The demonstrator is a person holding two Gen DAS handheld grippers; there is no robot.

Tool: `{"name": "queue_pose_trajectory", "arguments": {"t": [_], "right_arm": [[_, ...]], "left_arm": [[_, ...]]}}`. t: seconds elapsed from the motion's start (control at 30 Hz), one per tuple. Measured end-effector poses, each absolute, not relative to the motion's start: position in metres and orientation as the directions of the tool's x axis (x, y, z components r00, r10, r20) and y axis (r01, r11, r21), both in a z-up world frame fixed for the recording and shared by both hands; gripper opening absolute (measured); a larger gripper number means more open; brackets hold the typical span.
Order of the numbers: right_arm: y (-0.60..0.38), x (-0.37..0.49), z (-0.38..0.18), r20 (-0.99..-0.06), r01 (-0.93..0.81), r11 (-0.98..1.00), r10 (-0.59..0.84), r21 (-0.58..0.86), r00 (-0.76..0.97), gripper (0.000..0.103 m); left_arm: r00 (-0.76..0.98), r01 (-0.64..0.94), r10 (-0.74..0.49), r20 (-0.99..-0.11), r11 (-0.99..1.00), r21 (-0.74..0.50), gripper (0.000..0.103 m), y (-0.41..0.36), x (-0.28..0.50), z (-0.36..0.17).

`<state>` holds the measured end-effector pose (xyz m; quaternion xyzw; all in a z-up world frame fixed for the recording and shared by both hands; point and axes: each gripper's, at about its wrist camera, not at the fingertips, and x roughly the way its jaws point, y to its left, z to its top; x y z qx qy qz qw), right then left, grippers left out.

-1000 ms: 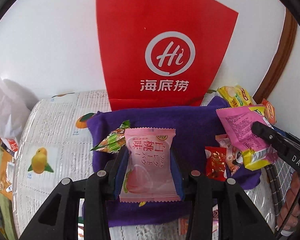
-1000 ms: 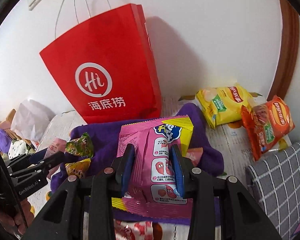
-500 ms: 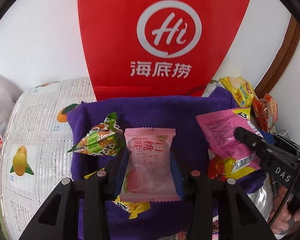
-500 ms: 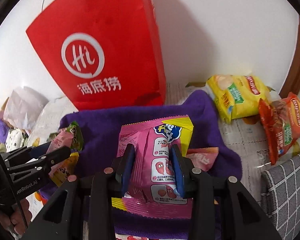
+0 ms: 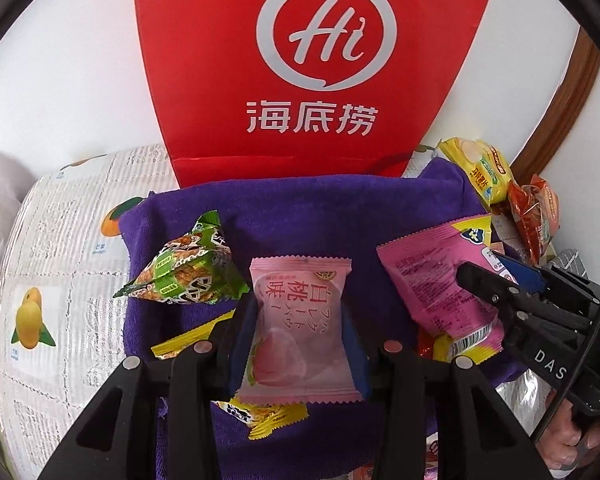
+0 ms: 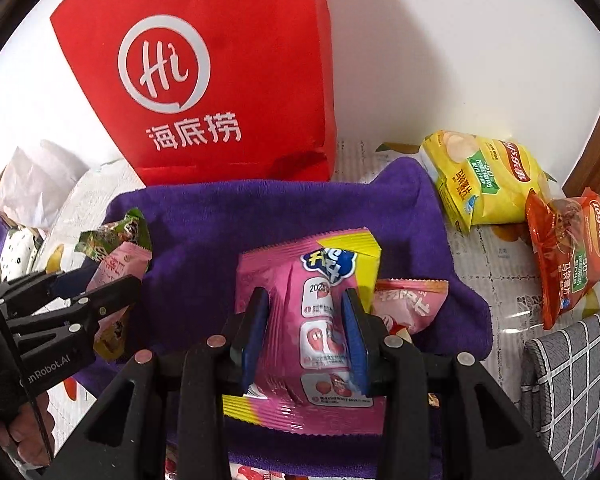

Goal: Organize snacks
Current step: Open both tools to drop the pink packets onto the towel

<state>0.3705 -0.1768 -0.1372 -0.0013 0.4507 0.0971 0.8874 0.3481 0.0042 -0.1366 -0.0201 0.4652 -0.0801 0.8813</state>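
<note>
Item: pale pink peach snack packet (image 5: 296,324), pinched in left gripper (image 5: 298,332); magenta packet (image 6: 308,320) clamped in right gripper (image 6: 306,332). Both hang low over purple towel (image 5: 320,216), likely the sorting spot, before red bag (image 5: 316,60)

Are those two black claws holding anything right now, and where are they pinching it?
Yes. The left gripper pinches a pale pink peach snack packet by its sides; the right gripper squeezes a bright pink snack bag across its middle.
</note>
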Motion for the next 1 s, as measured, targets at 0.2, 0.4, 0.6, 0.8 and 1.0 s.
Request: {"name": "queue_pose_trajectory", "arguments": {"t": [0.2, 0.4, 0.6, 0.8, 1.0], "right_arm": [[-0.182, 0.365, -0.132, -0.798, -0.163, 0.982, 0.171, 0.093, 0.578, 0.044], [-0.19, 0.347, -0.119, -0.78, -0.149, 0.984, 0.17, 0.1, 0.602, 0.051], [-0.193, 0.319, -0.104, -0.77, -0.137, 0.986, 0.157, 0.092, 0.619, 0.051], [-0.204, 0.276, -0.087, -0.754, -0.098, 0.991, 0.132, 0.09, 0.643, 0.051], [-0.216, 0.228, -0.081, -0.738, -0.065, 0.995, 0.103, 0.08, 0.666, 0.051]], "left_arm": [[0.538, 0.126, -0.168, -0.826, 0.985, -0.119, 0.046, 0.002, 0.348, -0.14], [0.544, 0.138, -0.185, -0.819, 0.982, -0.13, 0.058, -0.001, 0.336, -0.131], [0.562, 0.142, -0.177, -0.808, 0.983, -0.117, 0.061, 0.001, 0.313, -0.115], [0.584, 0.12, -0.156, -0.796, 0.987, -0.105, 0.061, 0.012, 0.276, -0.101], [0.597, 0.097, -0.122, -0.793, 0.992, -0.08, 0.061, 0.024, 0.234, -0.094]]}}
